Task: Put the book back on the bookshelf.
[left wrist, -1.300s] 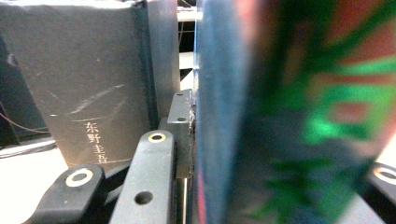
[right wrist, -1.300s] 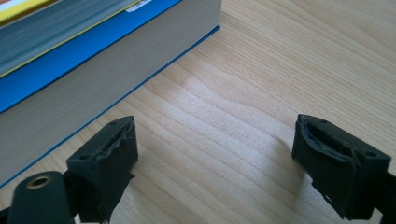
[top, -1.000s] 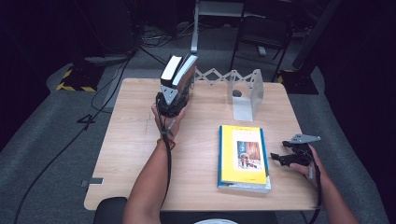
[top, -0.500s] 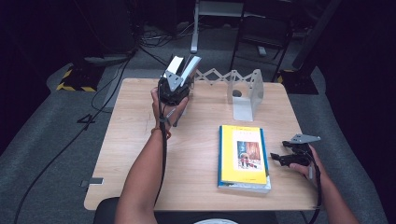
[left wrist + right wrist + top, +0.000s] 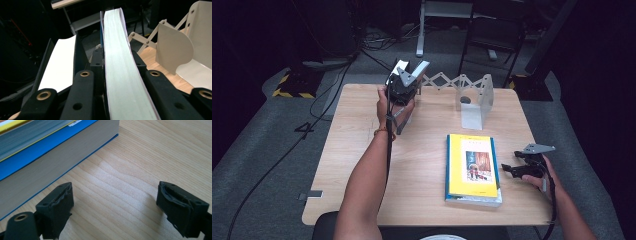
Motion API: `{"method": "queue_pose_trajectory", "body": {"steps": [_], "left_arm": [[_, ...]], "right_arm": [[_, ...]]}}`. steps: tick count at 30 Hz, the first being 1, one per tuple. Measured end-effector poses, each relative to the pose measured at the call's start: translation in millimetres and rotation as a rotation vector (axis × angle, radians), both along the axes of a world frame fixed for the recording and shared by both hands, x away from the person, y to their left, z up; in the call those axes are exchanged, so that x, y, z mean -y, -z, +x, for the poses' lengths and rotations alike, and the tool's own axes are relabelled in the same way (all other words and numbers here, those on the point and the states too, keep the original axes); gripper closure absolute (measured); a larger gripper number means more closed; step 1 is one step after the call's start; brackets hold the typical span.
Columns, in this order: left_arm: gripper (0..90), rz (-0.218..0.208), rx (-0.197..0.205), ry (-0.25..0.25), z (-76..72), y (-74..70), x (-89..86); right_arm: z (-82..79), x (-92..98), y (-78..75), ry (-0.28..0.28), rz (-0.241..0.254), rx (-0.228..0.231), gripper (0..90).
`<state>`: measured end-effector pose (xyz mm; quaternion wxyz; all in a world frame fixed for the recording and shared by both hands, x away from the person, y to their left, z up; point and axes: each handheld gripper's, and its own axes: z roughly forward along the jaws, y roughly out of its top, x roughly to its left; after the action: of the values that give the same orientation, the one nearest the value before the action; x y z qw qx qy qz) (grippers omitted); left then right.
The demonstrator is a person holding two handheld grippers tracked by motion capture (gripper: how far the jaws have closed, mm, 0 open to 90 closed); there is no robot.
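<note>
- Since the earlier frame: left gripper [image 5: 408, 76] has come up off the table's far edge with the book [image 5: 120, 65] in it, and its jaws have just been closing, book between them.
- Left gripper now pinches that book; in the left gripper view the page edge runs straight up between the two black jaws, pads on both covers. Long axis points away from the hand, up and outward.
- A second, dark-covered book [image 5: 60, 67] stands just left of the held one in that view; can't tell if it's touched.
- Landmark: white folding bookend rack [image 5: 476, 100]. The held book is left of it, near, apart, raised above the table [image 5: 422, 150].
- The rack's slot is bare; no book in it. Likely goal: stand the book inside, so the move goes right and down.
- Left hand is nearer the rack than the right.
- Right gripper [image 5: 517, 169] rests on the table on the near side of the rack, well apart from it, jaws spread, nothing between them.
- Yellow book [image 5: 472, 167] lies flat atop a stack, on the near side of the rack and just left of the right gripper, not touching it.
</note>
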<state>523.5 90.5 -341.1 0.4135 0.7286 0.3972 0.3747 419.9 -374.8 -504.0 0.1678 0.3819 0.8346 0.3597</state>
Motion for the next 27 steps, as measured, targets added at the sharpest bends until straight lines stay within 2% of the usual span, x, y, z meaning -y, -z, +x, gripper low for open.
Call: {"method": "queue_pose_trajectory", "body": {"steps": [1,3,8,12,19,22,25,27], "left_arm": [[72.5,0.006,-0.006,-0.002,1.4,-1.3,0.0],[73.0,-0.014,0.006,0.001,3.8,-1.0,-1.7],[73.2,-0.089,0.036,-0.048,11.0,3.5,-6.3],[73.2,-0.100,0.057,-0.085,19.6,6.7,-6.1],[72.8,-0.122,0.061,-0.125,30.2,5.0,-6.1],[72.5,-0.119,0.068,-0.139,34.6,4.5,-4.6],[71.3,-0.094,0.076,-0.154,36.9,5.5,0.2],[70.3,-0.103,0.077,-0.152,35.6,5.0,0.0]], "right_arm": [[0.0,0.0,0.0,0.000,0.000,0.000,14.4],[0.0,0.0,0.0,0.000,0.000,0.000,14.4],[0.1,0.1,0.0,0.000,-0.001,0.001,14.4],[-0.1,0.0,0.0,-0.003,0.001,0.000,14.4],[-0.1,0.0,0.0,-0.007,0.001,-0.001,14.4],[-0.2,-0.1,0.0,-0.007,0.002,-0.001,14.4],[-0.2,-0.2,0.0,-0.009,0.002,-0.002,14.4],[-0.1,-0.2,0.0,-0.010,0.003,-0.001,14.4]]}}
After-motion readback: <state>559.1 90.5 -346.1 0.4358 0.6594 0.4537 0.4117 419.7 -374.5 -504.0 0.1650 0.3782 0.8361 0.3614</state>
